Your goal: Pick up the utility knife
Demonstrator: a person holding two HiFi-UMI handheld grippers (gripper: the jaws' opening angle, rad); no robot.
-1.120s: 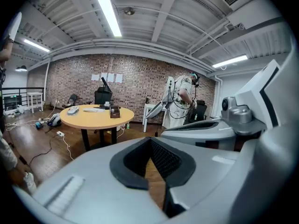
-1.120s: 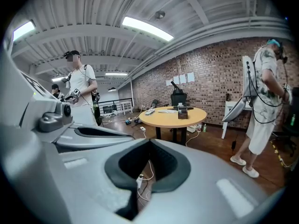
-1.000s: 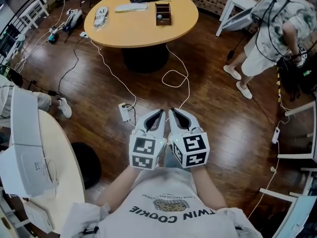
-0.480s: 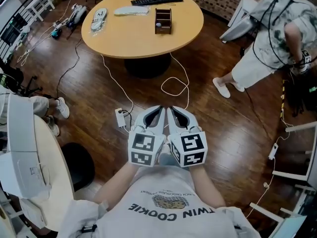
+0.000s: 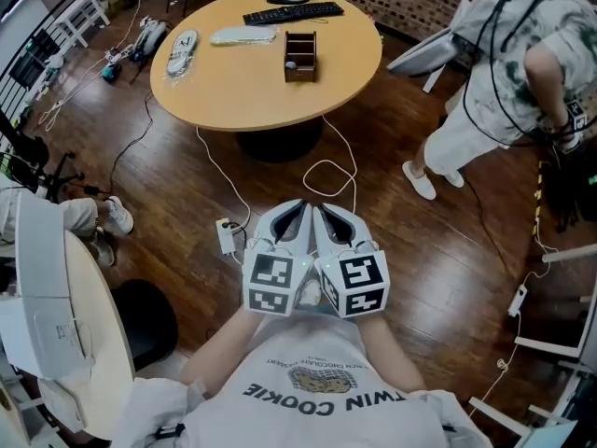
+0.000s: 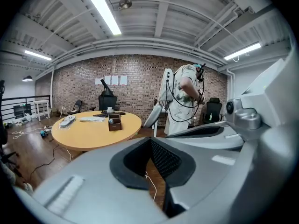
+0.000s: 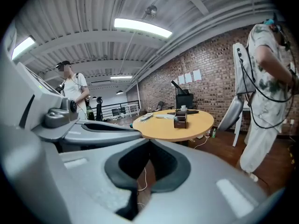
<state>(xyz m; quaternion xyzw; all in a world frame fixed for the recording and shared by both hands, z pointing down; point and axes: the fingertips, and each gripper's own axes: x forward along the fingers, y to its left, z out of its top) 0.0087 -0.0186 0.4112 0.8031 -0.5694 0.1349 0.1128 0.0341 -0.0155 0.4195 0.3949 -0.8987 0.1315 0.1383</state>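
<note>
Wall papers point(image 6: 112, 80), perhaps: gripper views only

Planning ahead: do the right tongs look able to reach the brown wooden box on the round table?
Probably not: the right tongs sit at the person's chest, wooden floor between them and the brown wooden box.

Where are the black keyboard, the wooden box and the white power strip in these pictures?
black keyboard point(image 5: 293, 13): head view, the middle of its rows of keys.
wooden box point(image 5: 299, 75): head view, its near outer wall.
white power strip point(image 5: 226, 237): head view, the middle of its body on the floor.
</note>
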